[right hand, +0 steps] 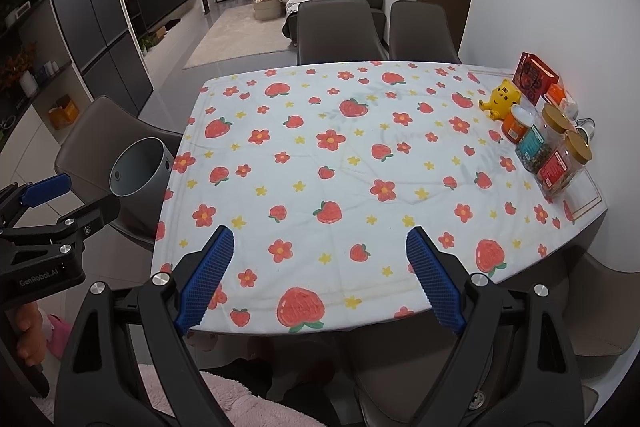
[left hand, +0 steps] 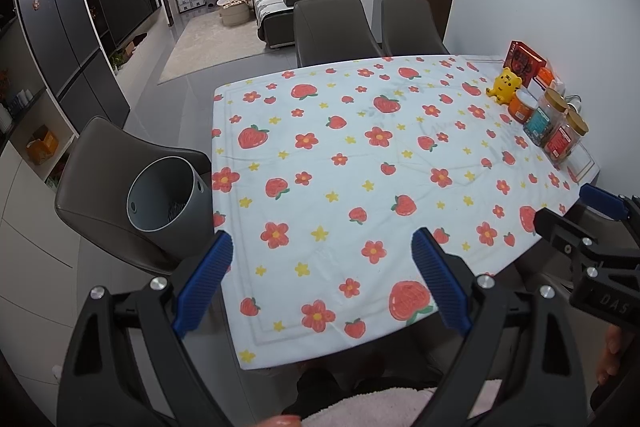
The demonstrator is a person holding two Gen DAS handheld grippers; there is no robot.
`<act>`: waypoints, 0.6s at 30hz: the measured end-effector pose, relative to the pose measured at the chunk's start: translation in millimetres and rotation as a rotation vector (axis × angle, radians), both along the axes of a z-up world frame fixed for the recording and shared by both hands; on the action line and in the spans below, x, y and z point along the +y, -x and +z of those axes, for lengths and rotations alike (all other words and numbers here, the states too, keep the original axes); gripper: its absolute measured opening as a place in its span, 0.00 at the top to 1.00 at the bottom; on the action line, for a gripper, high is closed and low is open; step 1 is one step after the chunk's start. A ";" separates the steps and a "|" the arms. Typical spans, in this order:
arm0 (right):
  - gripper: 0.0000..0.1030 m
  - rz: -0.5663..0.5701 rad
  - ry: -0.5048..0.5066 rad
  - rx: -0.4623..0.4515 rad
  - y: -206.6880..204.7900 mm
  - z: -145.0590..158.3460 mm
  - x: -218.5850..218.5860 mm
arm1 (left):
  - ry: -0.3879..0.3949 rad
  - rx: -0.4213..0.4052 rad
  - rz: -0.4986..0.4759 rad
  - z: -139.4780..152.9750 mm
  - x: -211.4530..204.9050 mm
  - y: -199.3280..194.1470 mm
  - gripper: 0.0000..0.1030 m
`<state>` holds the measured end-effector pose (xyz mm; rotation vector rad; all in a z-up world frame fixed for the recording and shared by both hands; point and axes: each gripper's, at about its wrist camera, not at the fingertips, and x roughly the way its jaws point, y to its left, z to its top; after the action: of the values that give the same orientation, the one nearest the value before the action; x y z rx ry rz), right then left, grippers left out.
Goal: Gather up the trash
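- Left tool (left hand: 322, 281) and right tool (right hand: 320, 277): both spread wide, holding nothing.
- Bin (left hand: 168, 201), lower left: holds something dark.
- Tabletop (left hand: 360, 163): no loose trash visible; collection appears finished.

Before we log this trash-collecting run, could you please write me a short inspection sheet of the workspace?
Surface: table under a strawberry-and-flower cloth, middle bare.
Job's things: grey bin on the chair at the table's left side; something dark lies inside; no loose trash seen on the cloth.
Clutter: yellow toy, red box and three jars along the wall side.
Grippers: left gripper and right gripper both open, empty, above the near edge.
Cables: a thin cord behind the jars.
Surroundings: two more chairs at the far side, living room beyond.
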<state>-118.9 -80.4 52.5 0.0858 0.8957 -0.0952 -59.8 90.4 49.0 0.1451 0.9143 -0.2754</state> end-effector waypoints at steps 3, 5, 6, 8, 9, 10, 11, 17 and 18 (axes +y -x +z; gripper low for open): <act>0.17 0.000 0.000 0.001 -0.1 0.0 -0.1 | 0.000 -0.001 -0.001 -0.1 0.6 0.2 0.12; 0.17 0.000 0.000 0.001 0.0 -0.1 0.0 | 0.000 0.000 0.000 0.0 -0.2 -0.1 0.12; 0.17 0.000 0.000 0.001 0.0 -0.1 0.0 | 0.000 0.000 0.000 0.0 -0.3 -0.1 0.12; 0.17 0.001 0.001 0.002 0.0 -0.3 0.1 | 0.000 0.001 0.001 0.0 -0.3 -0.2 0.12; 0.17 0.003 0.002 0.003 0.2 -0.3 0.2 | 0.000 0.000 0.000 0.1 -0.3 -0.1 0.12; 0.17 0.002 0.000 0.002 0.4 -0.3 0.4 | 0.001 0.000 0.000 0.2 0.4 0.4 0.12; 0.17 0.004 -0.001 0.003 -0.4 0.1 0.6 | 0.000 -0.001 0.000 0.2 -0.4 -0.2 0.12; 0.17 0.005 -0.001 0.002 -1.9 0.7 1.9 | 0.000 0.001 0.001 0.1 -0.5 -0.4 0.12; 0.17 0.005 -0.001 0.003 -1.4 0.6 2.0 | 0.000 0.001 0.001 0.2 -0.4 -0.5 0.12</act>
<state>-117.5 -78.4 53.1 0.0850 0.8986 -0.0905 -59.4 90.0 49.2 0.1442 0.9152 -0.2748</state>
